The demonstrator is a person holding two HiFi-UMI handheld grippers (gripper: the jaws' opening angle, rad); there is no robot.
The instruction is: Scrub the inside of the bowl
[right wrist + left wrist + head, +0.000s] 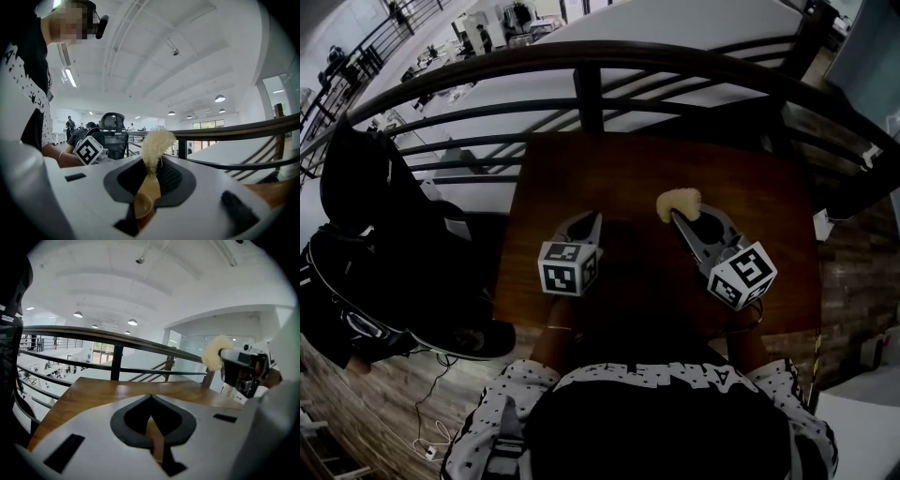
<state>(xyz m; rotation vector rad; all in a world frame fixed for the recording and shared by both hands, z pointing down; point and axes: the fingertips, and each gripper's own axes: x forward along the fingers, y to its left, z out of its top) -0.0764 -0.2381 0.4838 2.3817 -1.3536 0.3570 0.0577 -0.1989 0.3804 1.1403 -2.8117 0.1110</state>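
Speckled sleeves (502, 394) fill the bottom of the head view. Beyond them, both grippers hover over a brown wooden table (553, 173) beside a dark railing (589, 94). Left gripper (596, 217) has its jaws fully together, holding nothing. Right gripper (682, 217) is clamped on a scrubbing brush (678, 201), cream tuft poking past the tips. Dim light on the tabletop may hide the bowl; I cannot place it.

Over the tabletop (581, 169), the left tongs (594, 221) hang left of the right tongs (676, 216), which carry the brush (679, 201) at their tip. Behind the tabletop runs the railing (591, 94); a chair (111, 127) stands off its left edge.
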